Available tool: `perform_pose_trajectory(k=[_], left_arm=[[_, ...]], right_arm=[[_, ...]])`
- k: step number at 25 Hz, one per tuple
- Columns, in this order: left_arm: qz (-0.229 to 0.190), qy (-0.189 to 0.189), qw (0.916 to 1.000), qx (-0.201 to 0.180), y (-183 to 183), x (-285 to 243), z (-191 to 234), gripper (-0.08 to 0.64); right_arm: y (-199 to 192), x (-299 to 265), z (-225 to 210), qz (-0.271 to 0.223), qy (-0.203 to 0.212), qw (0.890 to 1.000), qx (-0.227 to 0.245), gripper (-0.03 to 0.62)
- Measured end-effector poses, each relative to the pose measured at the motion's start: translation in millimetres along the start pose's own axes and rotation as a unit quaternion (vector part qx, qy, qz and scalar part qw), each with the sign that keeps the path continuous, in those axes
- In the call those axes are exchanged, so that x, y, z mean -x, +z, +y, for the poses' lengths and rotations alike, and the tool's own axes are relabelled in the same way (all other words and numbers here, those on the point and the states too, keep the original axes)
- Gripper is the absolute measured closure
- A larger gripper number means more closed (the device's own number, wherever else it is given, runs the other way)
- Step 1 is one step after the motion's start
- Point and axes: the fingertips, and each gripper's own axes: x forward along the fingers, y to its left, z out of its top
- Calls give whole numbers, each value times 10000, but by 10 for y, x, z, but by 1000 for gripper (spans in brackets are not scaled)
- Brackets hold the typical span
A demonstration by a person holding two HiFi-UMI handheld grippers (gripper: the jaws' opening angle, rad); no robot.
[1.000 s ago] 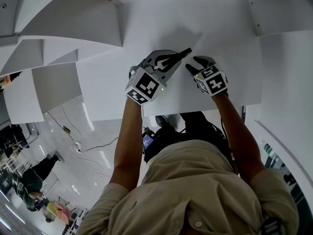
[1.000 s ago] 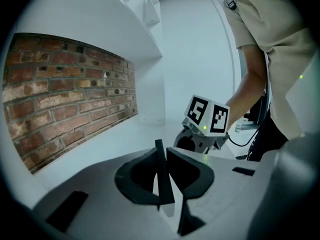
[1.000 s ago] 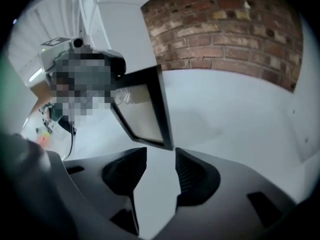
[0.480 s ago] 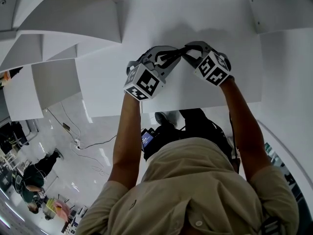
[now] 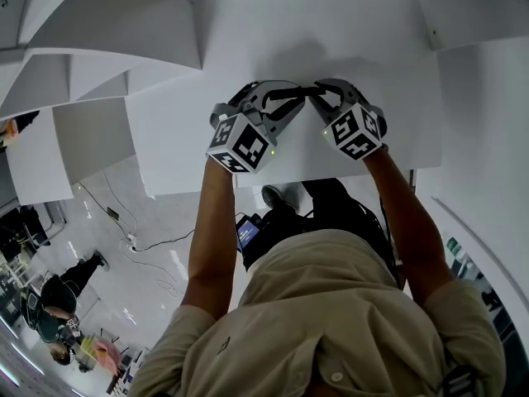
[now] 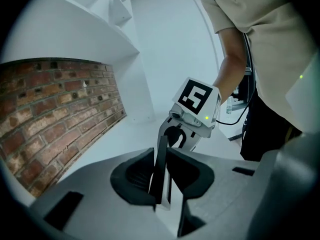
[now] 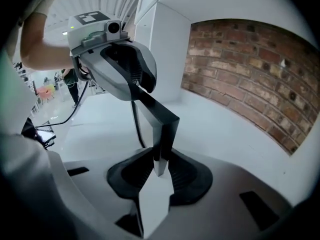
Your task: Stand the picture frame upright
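Two-point hold, one picture frame (image 7: 162,126).
Clamped edge-on in left gripper (image 6: 161,180); pinched by corner in right gripper (image 7: 159,176), jaws just closing in; one brick wall (image 7: 250,74), gripper views only.

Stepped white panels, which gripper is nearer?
Left. The left gripper is beside the stepped white panels; the right gripper, its jaws having just closed onto the picture frame, lies beyond it.

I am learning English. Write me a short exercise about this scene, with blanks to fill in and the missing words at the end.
1. The left gripper holds a thin black ___ between its fingers.
2. The wall beside the table is made of ___.
3. The colour of the table top is ___.

Missing words: picture frame; brick; white.
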Motion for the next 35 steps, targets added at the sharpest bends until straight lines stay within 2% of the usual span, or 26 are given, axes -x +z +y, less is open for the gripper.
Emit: perform_pose_trajectory(k=[9,12,18,28,31,35], left_arm=[[216,136,9994,-235,-47,24,-26,486],[222,169,9993,-235,-57,51,-30,483],[145,304,9993,-168,-47,105,1,480],[227,357,9989,-194,-74,137,-21,480],[330,433,9984,-151,-165,140,13,480],[153,500,9986,-21,-125,192,34,480]], right_arm=[[-10,10,5,42,-7,10000,-33,500],[-20,5,1,44,13,10000,-16,497],[-26,-5,31,28,124,9999,45,445],[-11,-6,44,22,179,9997,163,428],[-3,-37,60,-4,213,9996,174,437],[35,-30,122,-98,425,9986,301,482]])
